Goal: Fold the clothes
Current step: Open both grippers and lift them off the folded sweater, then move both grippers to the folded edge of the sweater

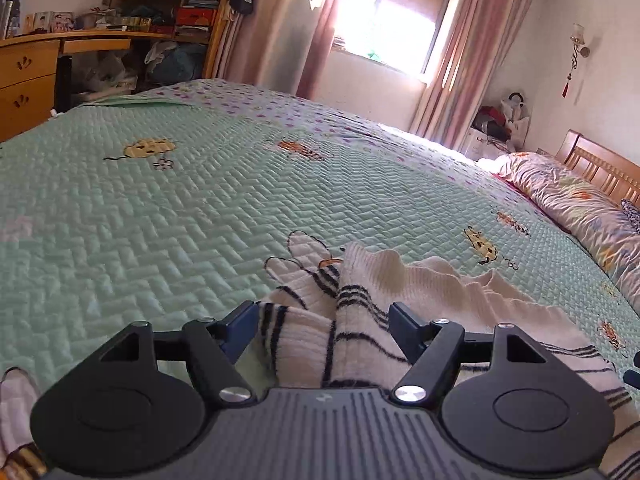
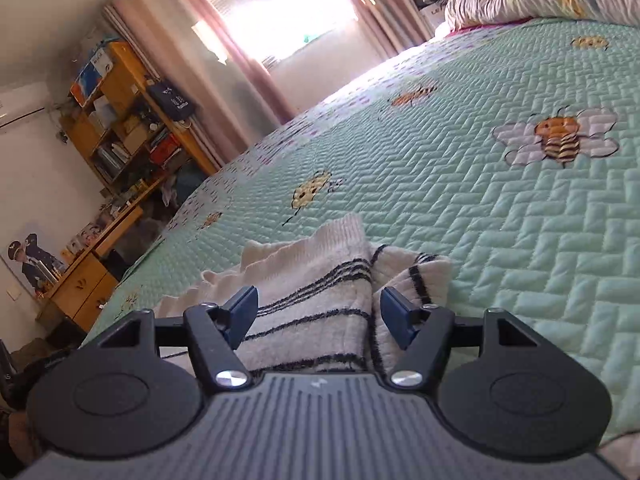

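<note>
A cream knit sweater with thin black stripes lies bunched on the green quilted bedspread [image 1: 160, 208]. In the left wrist view the sweater [image 1: 436, 284] spreads from between the fingers off to the right. My left gripper [image 1: 323, 317] is open, its blue-padded fingers wide apart with a folded ridge of the knit between them. In the right wrist view the sweater [image 2: 316, 256] is piled in folds straight ahead. My right gripper [image 2: 319, 305] is also open, and striped cloth fills the gap between its fingers. Under both grippers the cloth is hidden.
The bedspread [image 2: 500, 216] stretches wide with bee patterns. A rolled floral duvet [image 1: 568, 196] and wooden headboard [image 1: 600, 164] lie at the right. A wooden desk [image 1: 32, 72] with cluttered shelves stands beyond the bed at the left. Pink curtains [image 1: 460, 52] frame a bright window.
</note>
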`<state>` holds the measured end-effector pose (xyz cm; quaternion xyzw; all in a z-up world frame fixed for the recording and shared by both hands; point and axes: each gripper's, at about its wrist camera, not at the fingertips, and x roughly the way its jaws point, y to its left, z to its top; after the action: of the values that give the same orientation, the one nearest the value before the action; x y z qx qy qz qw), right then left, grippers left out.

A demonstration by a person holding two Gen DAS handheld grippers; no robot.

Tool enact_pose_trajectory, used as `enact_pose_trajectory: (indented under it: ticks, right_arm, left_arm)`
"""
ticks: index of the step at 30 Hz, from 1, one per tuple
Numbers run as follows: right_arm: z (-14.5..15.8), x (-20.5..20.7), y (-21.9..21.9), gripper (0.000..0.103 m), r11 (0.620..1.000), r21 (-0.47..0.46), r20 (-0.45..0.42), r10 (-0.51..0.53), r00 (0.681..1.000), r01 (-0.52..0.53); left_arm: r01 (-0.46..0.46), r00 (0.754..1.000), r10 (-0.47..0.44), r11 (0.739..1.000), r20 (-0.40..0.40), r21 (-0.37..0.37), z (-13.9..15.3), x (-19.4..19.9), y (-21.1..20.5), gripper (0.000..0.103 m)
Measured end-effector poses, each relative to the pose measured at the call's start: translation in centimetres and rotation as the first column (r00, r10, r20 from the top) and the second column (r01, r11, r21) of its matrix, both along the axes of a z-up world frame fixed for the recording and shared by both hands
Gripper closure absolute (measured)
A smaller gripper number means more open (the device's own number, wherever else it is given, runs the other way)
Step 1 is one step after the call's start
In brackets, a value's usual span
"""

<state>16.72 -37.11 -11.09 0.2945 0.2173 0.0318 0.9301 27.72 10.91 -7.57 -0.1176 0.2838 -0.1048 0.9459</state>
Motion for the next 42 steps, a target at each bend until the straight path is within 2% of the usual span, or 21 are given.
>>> enact_pose_trajectory:
  ticks: [3,5,7,9,10,11,13,19,26,31,34,42]
  right_arm:
    - [1.0,-3.8,0.9,0.033,0.999,0.014,0.052,0.029,0.998,-0.030]
    - [0.9,-5.8,2.1,0.031,0.997,0.022,0.067,0.068,0.995,-0.069]
    - [0.0,-6.7,3.6,0.026,0.994,-0.014,0.033,0.109,0.994,-0.108]
    - [-1.3,-6.7,4.0,0.026,0.996,-0.042,-0.039,0.073,0.997,-0.074]
    - [-1.7,-6.9,3.8,0.026,0.999,-0.026,-0.064,0.042,0.997,-0.044]
    - [-1.7,-7.3,3.3,0.026,1.000,0.013,-0.061,0.021,0.998,-0.020]
    - [-1.3,-8.5,2.8,0.027,0.999,0.036,-0.043,0.000,0.999,0.002]
    - [0.1,-12.2,1.7,0.026,0.997,0.059,0.005,-0.056,0.998,0.056]
    - [-3.0,-12.8,1.5,0.025,0.989,0.124,-0.092,-0.069,0.993,0.081]
    - [-3.6,-13.0,1.2,0.025,0.983,0.161,-0.074,-0.080,0.994,0.091]
    - [-3.9,-13.2,1.1,0.025,0.980,0.177,-0.063,-0.083,0.995,0.093]
    - [-3.6,-13.3,1.2,0.025,0.983,0.167,-0.039,-0.075,0.996,0.080]
  left_arm:
    - [-0.044,0.999,0.042,0.996,-0.028,-0.075,-0.6,-3.8,2.5,0.026]
    - [-0.056,0.997,0.050,0.995,-0.062,-0.086,-1.7,-5.6,3.1,0.026]
    - [-0.053,0.995,0.047,0.996,-0.089,-0.075,-3.2,-6.8,3.1,0.024]
    - [-0.053,0.995,0.047,0.997,-0.091,-0.063,-4.2,-7.5,3.1,0.024]
    - [-0.061,0.993,0.054,0.996,-0.106,-0.066,-3.7,-7.7,3.2,0.024]
    - [-0.061,0.993,0.051,0.994,-0.110,-0.089,-3.2,-8.1,3.4,0.024]
    - [-0.046,0.995,0.034,0.991,-0.094,-0.129,-2.2,-9.3,3.8,0.024]
    - [-0.011,0.999,0.003,0.989,-0.052,-0.145,-1.5,-13.1,3.3,0.023]
    - [-0.013,0.994,-0.003,0.990,-0.113,-0.141,-3.0,-15.3,2.4,0.021]
    - [-0.024,0.994,0.007,0.988,-0.111,-0.150,-2.9,-16.3,2.9,0.020]
    - [-0.041,0.994,0.020,0.982,-0.112,-0.183,-2.5,-16.4,3.4,0.020]
    - [-0.012,0.997,-0.002,0.985,-0.079,-0.171,-1.0,-16.5,2.5,0.019]
